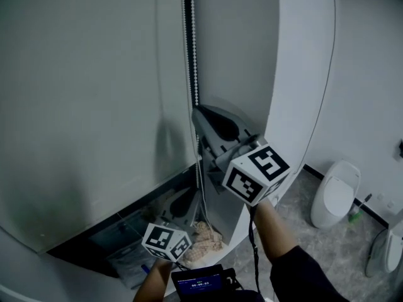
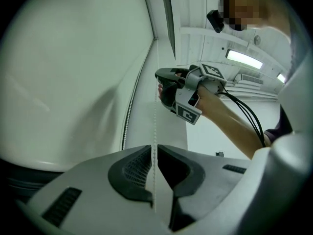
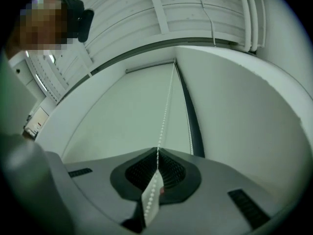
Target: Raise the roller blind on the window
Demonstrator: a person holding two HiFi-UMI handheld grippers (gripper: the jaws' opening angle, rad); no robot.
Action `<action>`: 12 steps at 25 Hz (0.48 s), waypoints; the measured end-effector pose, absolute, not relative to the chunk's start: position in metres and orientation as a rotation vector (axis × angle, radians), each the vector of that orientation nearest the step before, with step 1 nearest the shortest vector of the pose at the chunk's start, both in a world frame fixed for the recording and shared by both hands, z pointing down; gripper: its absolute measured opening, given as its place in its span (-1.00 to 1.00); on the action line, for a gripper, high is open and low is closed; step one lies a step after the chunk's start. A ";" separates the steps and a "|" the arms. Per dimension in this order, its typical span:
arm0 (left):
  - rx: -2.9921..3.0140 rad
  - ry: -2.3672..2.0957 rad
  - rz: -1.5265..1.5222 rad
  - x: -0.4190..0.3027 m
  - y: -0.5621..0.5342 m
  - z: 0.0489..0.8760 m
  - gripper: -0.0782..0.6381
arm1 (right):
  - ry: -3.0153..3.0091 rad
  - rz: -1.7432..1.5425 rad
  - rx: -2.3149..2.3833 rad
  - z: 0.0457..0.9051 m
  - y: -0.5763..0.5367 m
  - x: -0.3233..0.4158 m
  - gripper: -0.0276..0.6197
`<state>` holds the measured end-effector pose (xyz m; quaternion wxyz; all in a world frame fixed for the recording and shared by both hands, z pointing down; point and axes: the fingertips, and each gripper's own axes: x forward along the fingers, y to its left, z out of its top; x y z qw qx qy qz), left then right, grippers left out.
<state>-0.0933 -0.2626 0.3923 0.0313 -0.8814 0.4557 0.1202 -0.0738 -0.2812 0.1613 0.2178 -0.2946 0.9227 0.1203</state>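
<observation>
I can read no words or numbers anywhere. The cube on my right (image 1: 255, 173) and the cube on my left (image 1: 166, 241) carry only black-and-white square marker patterns, and the small lit screen (image 1: 200, 284) below them shows lines too tiny to make out.

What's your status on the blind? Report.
Right gripper shut on bead chain, above. Left gripper shut on it below. Roller blind mostly down. Nothing blocking.

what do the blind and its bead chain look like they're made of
Roller blind: likely matte, opaque pale fabric; flat, smooth, no sheen. Bead chain: small round white beads on a strand, probably plastic, though coated metal can't be excluded.
</observation>
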 end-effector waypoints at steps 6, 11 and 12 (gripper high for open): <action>-2.691 1.491 0.518 -0.131 -0.264 0.333 -0.75 | 2.642 0.323 -0.919 0.199 -0.297 -0.083 -0.87; -2.624 1.405 0.523 -0.124 -0.269 0.270 -0.75 | 2.748 0.242 -0.978 0.290 -0.301 -0.094 -0.87; -2.611 1.389 0.509 -0.119 -0.272 0.256 -0.75 | 2.759 0.215 -0.984 0.303 -0.300 -0.094 -0.87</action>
